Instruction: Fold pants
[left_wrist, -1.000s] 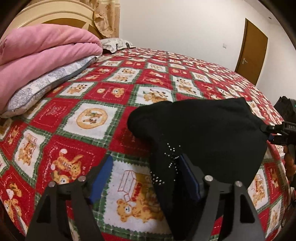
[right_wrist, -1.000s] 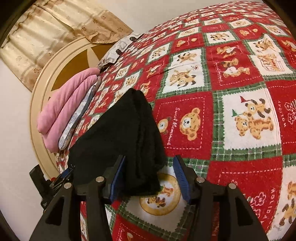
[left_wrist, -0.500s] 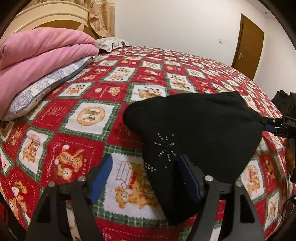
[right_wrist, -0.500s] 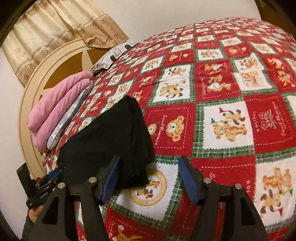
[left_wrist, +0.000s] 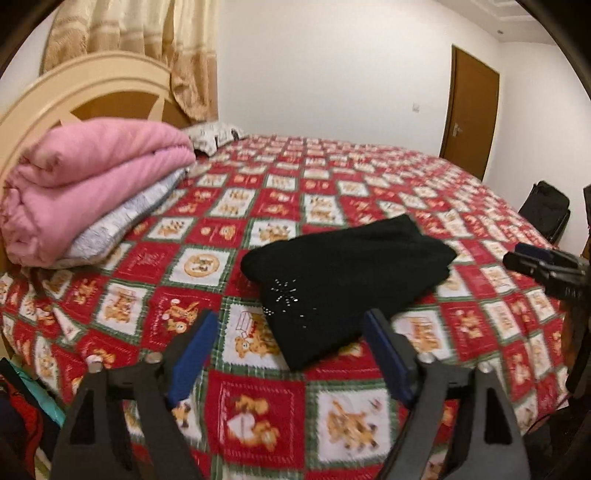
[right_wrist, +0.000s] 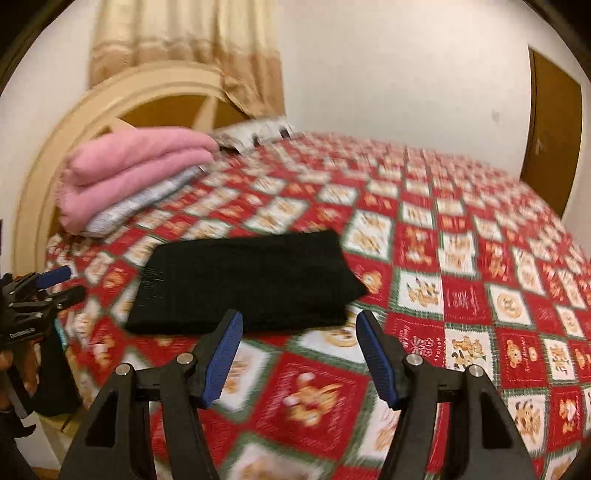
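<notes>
The left gripper hangs above the near edge of the bed, tipped downward toward the quilt. Its jaws are opening, spread wide, and nothing is between the blue pads; the near corner of the pants shows in the gap but lies on the quilt below, not touched. The right gripper is likewise raised over the bed and angled down, its jaws standing well apart with only quilt showing between them. In the left wrist view the right gripper appears at the right margin, beyond the pants; in the right wrist view the left gripper shows at the left margin with part of a hand gripping its handle.

The black pants lie folded into a compact flat bundle on the red, white and green teddy-bear quilt, ahead of both grippers and apart from each. Small pale dots sparkle on their near corner.

Writing: white lettering on the left gripper's body in the right wrist view is too small to read. Some quilt squares carry stitched words, blurred past reading.

A folded pink blanket rests by the headboard.
</notes>
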